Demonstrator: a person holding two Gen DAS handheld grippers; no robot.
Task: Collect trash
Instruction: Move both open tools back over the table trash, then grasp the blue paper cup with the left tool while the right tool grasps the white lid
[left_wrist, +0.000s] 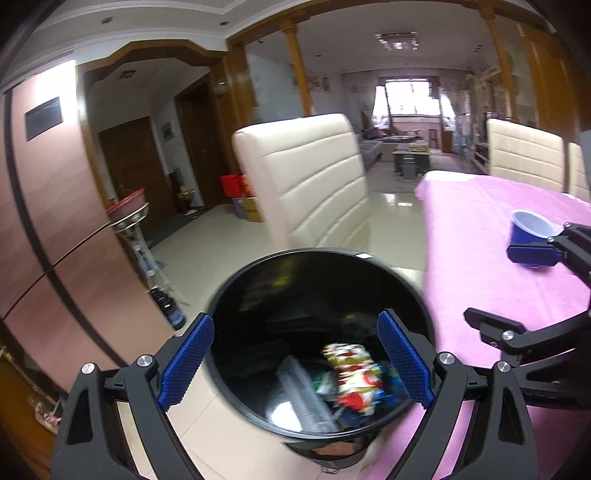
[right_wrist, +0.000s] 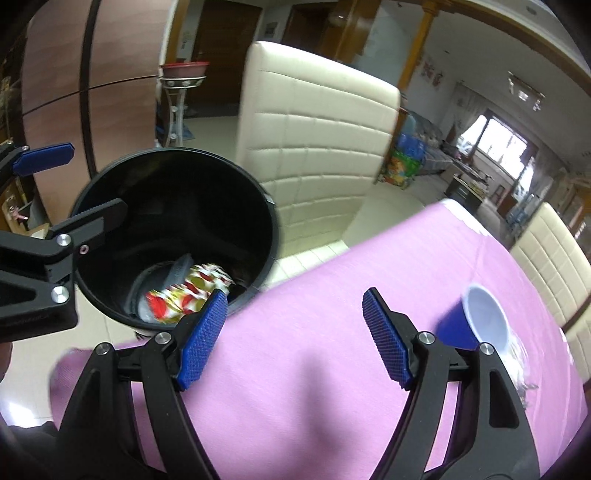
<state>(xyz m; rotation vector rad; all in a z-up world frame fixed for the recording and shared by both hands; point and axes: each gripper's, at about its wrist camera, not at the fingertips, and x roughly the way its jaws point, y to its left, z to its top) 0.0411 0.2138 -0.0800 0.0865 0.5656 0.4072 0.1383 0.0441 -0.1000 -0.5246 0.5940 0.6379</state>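
right gripper (right_wrist: 295, 332) open, blue cup (right_wrist: 476, 317) beside

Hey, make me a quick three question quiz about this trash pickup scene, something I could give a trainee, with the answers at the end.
1. True or false: the right gripper is clamped on the blue cup.
2. Multiple choice: where is the red and yellow snack wrapper? A) on the pink tablecloth B) inside the black bin C) on the cream chair
3. Fill in: the left gripper hangs over the ____ with nothing between its pads.

Key
1. False: its jaws stand open and empty, with the cup lying on its side on the cloth, apart from them.
2. B
3. bin
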